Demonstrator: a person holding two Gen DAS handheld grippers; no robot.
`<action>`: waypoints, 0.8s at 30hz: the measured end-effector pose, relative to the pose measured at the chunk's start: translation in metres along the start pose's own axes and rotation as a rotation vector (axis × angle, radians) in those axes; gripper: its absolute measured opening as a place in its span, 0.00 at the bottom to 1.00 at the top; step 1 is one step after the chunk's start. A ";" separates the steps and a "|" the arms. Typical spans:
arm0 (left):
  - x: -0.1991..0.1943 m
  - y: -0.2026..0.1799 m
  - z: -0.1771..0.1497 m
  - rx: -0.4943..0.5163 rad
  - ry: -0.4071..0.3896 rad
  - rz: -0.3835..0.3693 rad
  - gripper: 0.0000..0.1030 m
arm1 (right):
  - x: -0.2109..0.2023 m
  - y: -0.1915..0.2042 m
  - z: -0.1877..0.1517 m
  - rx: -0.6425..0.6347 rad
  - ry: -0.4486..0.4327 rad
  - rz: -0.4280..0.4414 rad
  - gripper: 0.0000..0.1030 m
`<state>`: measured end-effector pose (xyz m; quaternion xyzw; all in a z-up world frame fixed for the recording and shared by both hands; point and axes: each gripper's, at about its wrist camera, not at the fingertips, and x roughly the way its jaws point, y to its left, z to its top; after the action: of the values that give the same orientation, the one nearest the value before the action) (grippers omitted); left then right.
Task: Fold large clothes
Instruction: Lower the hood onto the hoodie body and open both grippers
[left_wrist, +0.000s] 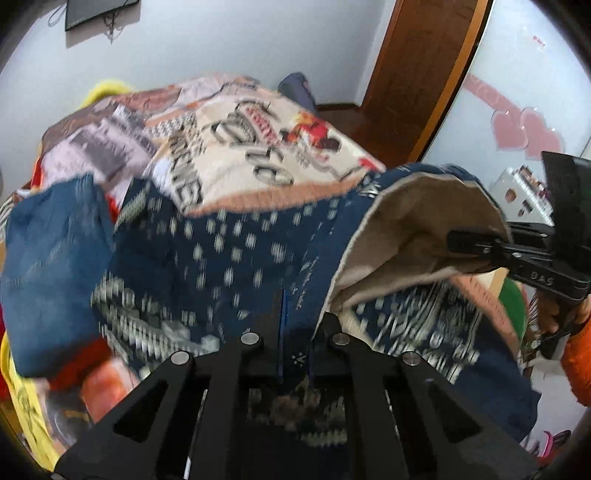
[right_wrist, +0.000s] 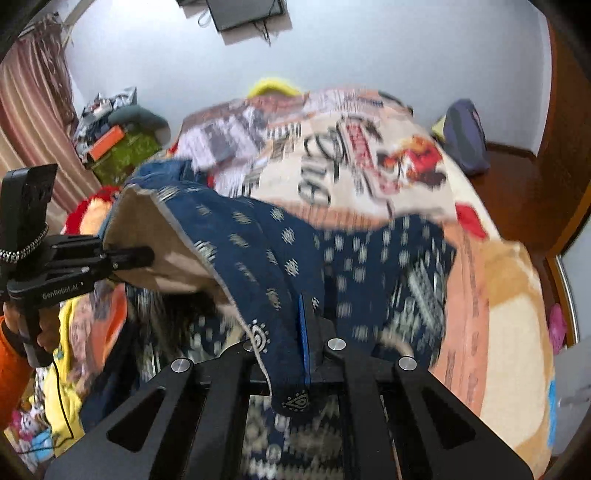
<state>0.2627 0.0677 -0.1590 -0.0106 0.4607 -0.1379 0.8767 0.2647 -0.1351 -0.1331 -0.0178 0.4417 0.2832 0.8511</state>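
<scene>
A large navy garment (left_wrist: 229, 254) with a white print and a beige inner side (left_wrist: 413, 236) is held up over the bed between both grippers. My left gripper (left_wrist: 291, 332) is shut on its edge; it also shows in the right wrist view (right_wrist: 144, 254), clamped on the beige side. My right gripper (right_wrist: 303, 332) is shut on another edge of the navy garment (right_wrist: 258, 236); it also shows in the left wrist view (left_wrist: 458, 240), pinching the beige flap. The cloth is blurred.
A printed blanket (right_wrist: 369, 162) covers the bed. Blue denim (left_wrist: 51, 266) and red and yellow clothes (left_wrist: 22, 398) lie at the left. A dark bag (right_wrist: 465, 136) sits at the far end. A wooden door (left_wrist: 417, 74) and a cluttered pile (right_wrist: 114, 136) flank the bed.
</scene>
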 end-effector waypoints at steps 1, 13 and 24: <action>0.001 0.000 -0.008 0.001 0.008 0.018 0.08 | 0.001 0.002 -0.007 -0.001 0.014 0.000 0.06; 0.015 0.006 -0.074 -0.056 0.126 0.074 0.44 | -0.003 0.023 -0.060 -0.068 0.092 -0.057 0.31; -0.039 0.023 -0.093 -0.149 0.065 0.122 0.65 | -0.039 0.018 -0.079 -0.117 0.075 -0.099 0.51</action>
<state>0.1718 0.1098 -0.1844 -0.0432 0.4978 -0.0497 0.8648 0.1799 -0.1603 -0.1476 -0.1000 0.4544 0.2652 0.8445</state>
